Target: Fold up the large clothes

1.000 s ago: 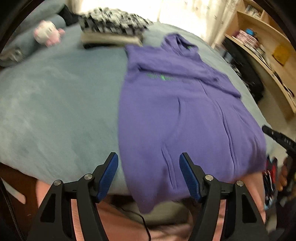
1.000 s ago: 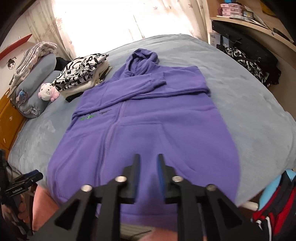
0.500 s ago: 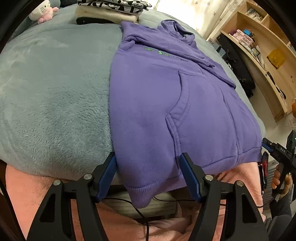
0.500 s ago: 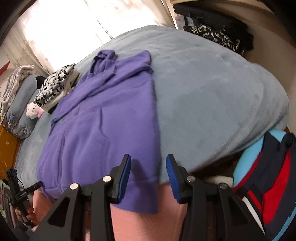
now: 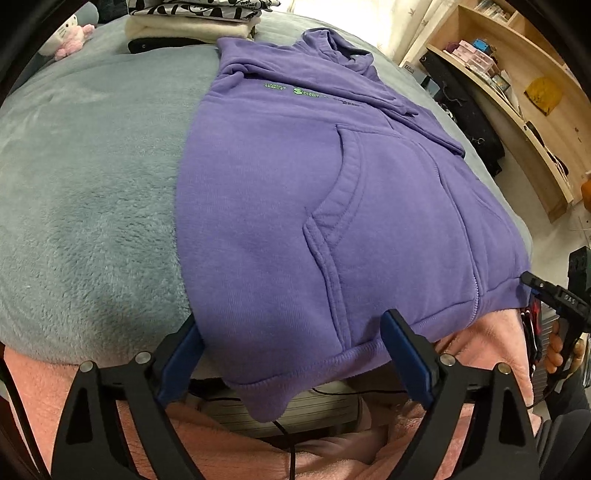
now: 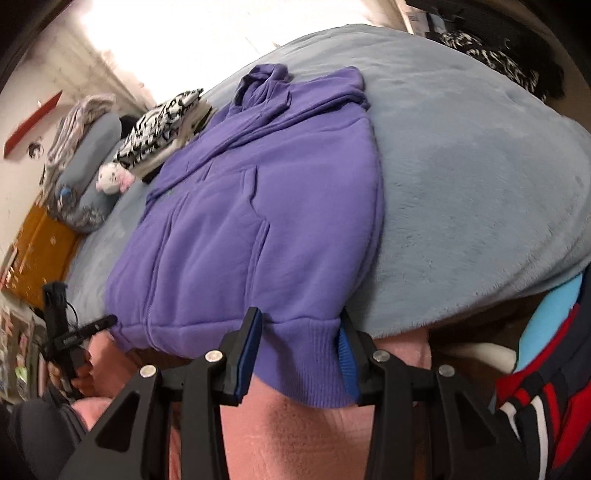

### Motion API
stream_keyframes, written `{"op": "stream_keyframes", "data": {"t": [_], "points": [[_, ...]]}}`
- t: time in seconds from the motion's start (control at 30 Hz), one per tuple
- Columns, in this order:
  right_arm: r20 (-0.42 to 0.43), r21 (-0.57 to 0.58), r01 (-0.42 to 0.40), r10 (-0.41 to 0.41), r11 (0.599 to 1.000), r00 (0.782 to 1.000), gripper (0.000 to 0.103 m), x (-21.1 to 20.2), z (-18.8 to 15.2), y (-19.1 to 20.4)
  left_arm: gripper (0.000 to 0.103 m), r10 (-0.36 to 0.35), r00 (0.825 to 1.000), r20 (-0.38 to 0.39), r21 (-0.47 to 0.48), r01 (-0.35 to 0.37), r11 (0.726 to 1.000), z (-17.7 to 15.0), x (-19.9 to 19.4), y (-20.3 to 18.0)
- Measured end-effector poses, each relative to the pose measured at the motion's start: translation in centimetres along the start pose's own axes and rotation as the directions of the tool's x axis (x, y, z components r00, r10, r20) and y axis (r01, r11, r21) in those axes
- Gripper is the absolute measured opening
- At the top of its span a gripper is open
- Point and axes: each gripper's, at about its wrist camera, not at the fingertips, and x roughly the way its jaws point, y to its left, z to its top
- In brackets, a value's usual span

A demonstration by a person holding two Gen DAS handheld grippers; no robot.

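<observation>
A purple hoodie lies flat, front up, on the grey-blue blanket, hood at the far end and sleeves folded across the chest. Its ribbed hem hangs over the bed's near edge. My left gripper is down at the hem's left corner. Its jaws are opening wide, with the corner drooping between them untouched. In the right wrist view my right gripper straddles the hoodie's right hem corner. Its jaws stand partly open and the ribbing between them lies flat, not pinched. Each gripper shows small at the other view's edge.
A stack of folded clothes with a zebra-print top and a pink plush toy sit beyond the hood. Pillows lie at the headboard. Wooden shelves stand right. Pink bedding and a cable are below the edge.
Both grippers sank to the hem at the bed's near edge. The right one swung over to the right corner and its jaws widened. The left jaws spread wider.
</observation>
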Motion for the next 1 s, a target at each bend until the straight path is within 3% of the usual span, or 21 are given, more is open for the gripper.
{"op": "stream_keyframes", "data": {"t": [0.1, 0.13, 0.17, 0.2, 0.27, 0.3, 0.37, 0.5, 0.67, 0.83, 1.0], "points": [[-0.010, 0.008, -0.003, 0.003, 1.000, 1.000, 0.037, 0.8, 0.0, -0.3, 0.091, -0.022, 1.000, 0.006, -0.020, 0.023, 1.000, 0.0, -0.1, 0.5], [-0.008, 0.009, -0.002, 0.002, 1.000, 1.000, 0.033, 0.9, 0.0, -0.5, 0.083, -0.030, 0.999, 0.011, -0.030, 0.030, 0.999, 0.0, -0.2, 0.5], [-0.004, 0.001, 0.004, -0.004, 1.000, 1.000, 0.030, 0.9, 0.0, -0.4, 0.064, -0.034, 0.999, 0.013, -0.036, 0.034, 0.999, -0.1, -0.3, 0.6], [-0.001, -0.008, 0.011, -0.011, 1.000, 1.000, 0.024, 0.8, 0.0, -0.2, 0.055, -0.027, 1.000, 0.012, -0.042, 0.027, 0.999, -0.2, -0.4, 0.8], [0.008, -0.047, 0.030, -0.030, 0.998, 1.000, 0.019, 0.7, -0.2, 0.6, 0.025, -0.048, 0.999, 0.010, -0.061, 0.049, 0.997, -0.2, -0.7, 1.1], [0.011, -0.061, 0.043, -0.042, 0.997, 0.999, 0.018, 0.6, -0.2, 0.8, 0.017, -0.045, 0.999, 0.016, -0.077, 0.046, 0.996, -0.2, -1.0, 1.3], [0.026, -0.099, 0.068, -0.066, 0.993, 0.997, 0.016, 0.3, 0.1, 1.7, 0.011, -0.067, 0.998, 0.008, -0.113, 0.068, 0.991, 0.0, -1.4, 1.6], [0.095, -0.132, 0.073, -0.061, 0.989, 0.994, 0.015, -1.4, 1.0, 3.6, 0.009, -0.093, 0.996, 0.012, -0.127, 0.093, 0.988, 0.8, -2.4, 0.8], [0.215, -0.142, 0.004, 0.027, 0.990, 0.976, 0.014, -3.9, 4.2, 5.9, 0.008, -0.205, 0.972, 0.112, -0.118, 0.218, 0.969, 3.7, -5.4, -1.2], [0.300, -0.118, -0.079, 0.111, 0.990, 0.947, 0.014, -4.8, 8.6, 7.4, 0.008, -0.300, 0.919, 0.255, -0.125, 0.339, 0.932, 7.4, -7.9, -2.5], [0.352, -0.037, -0.160, 0.163, 0.986, 0.921, 0.013, -3.8, 14.3, 7.0, 0.008, -0.310, 0.883, 0.353, -0.117, 0.370, 0.922, 12.6, -8.8, -2.7]]}}
